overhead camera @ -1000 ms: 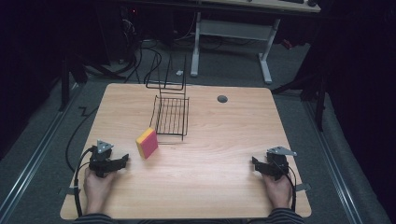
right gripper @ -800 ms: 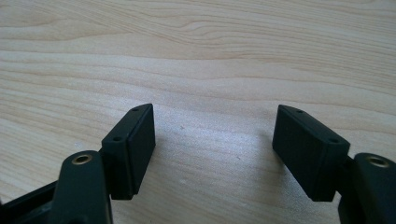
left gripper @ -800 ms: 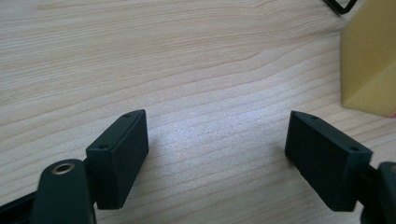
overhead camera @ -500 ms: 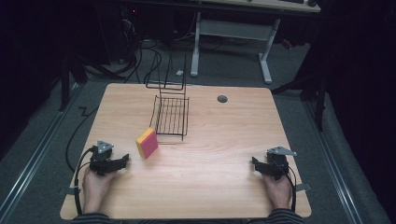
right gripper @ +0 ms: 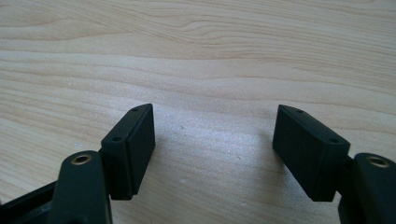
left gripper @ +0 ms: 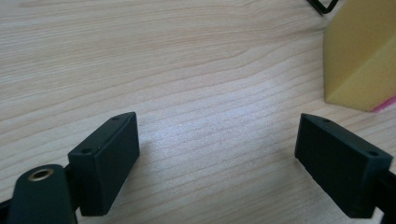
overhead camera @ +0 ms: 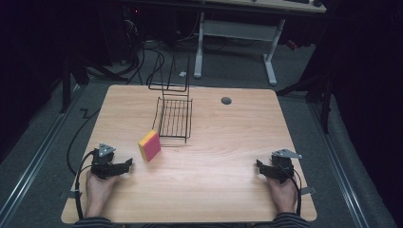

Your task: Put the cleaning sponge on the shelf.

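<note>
Both tools rest wide open and empty on the light wooden bench (overhead camera: 214, 142): left tool (overhead camera: 127, 164) has the yellow-and-pink foam sponge (overhead camera: 149, 145) at its two o'clock, beside the black wire rack (overhead camera: 175, 118); right tool (overhead camera: 259, 166) sits well apart.

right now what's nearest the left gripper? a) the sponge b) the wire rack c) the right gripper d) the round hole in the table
a: in the high view the sponge stands just up and right of the left gripper, and its yellow side shows close beyond that gripper's open jaws in the left gripper view; the wire rack lies farther back.
</note>
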Action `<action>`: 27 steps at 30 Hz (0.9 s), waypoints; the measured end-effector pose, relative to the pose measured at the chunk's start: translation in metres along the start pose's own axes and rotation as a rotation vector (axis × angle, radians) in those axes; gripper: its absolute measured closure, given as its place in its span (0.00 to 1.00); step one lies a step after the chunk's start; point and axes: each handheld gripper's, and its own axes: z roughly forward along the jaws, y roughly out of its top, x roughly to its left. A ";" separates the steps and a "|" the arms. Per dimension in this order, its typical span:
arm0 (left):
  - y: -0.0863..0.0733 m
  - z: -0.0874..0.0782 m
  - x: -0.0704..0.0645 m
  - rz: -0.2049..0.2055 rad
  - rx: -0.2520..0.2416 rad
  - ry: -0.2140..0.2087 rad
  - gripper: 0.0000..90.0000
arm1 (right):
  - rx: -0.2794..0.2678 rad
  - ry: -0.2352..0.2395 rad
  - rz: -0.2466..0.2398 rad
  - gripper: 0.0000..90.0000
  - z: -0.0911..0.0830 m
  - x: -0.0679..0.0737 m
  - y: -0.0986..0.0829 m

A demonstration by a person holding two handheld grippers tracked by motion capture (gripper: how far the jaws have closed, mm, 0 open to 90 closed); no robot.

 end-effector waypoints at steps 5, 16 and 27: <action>-0.003 -0.011 0.000 -0.003 -0.028 -0.018 0.16 | 0.000 0.000 -0.003 0.33 0.000 0.000 0.000; 0.000 -0.036 -0.018 0.020 -0.062 -0.119 0.18 | 0.001 -0.001 0.002 0.33 0.000 0.000 0.000; 0.009 -0.045 -0.037 0.071 -0.071 -0.175 0.19 | 0.000 -0.002 0.002 0.33 0.000 0.000 0.000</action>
